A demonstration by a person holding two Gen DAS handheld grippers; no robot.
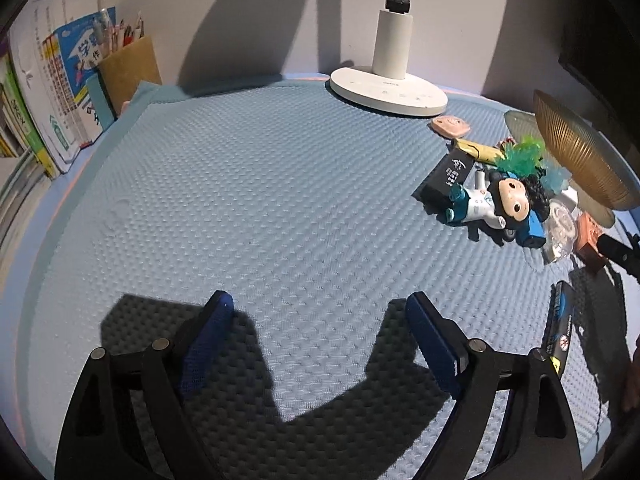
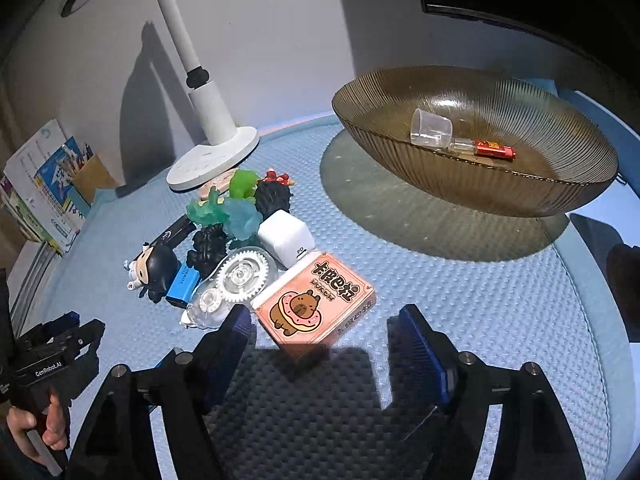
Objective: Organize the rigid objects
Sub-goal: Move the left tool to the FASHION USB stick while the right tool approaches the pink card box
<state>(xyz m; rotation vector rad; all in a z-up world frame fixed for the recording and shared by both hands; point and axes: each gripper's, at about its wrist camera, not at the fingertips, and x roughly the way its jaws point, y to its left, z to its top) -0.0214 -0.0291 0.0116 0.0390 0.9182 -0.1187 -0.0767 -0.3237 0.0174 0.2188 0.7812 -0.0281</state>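
Note:
A pile of small objects lies on the blue mat: a pink capybara box (image 2: 314,300), a clear correction-tape dispenser (image 2: 232,280), a white charger cube (image 2: 286,238), a blue block (image 2: 182,284), a black-haired doll (image 2: 154,268), green and black figures (image 2: 236,208). The doll (image 1: 492,200) and a black box (image 1: 448,176) show in the left wrist view. A ribbed amber glass bowl (image 2: 500,188) holds a clear cup (image 2: 430,128) and a red lighter (image 2: 494,150). My right gripper (image 2: 324,320) is open, just short of the pink box. My left gripper (image 1: 320,308) is open over bare mat.
A white lamp base (image 1: 388,90) stands at the back. Books (image 1: 56,92) and a brown pencil holder (image 1: 128,68) stand at the back left. A dark flat packet (image 1: 558,324) lies by the left gripper's right finger. The left gripper also shows in the right wrist view (image 2: 76,330).

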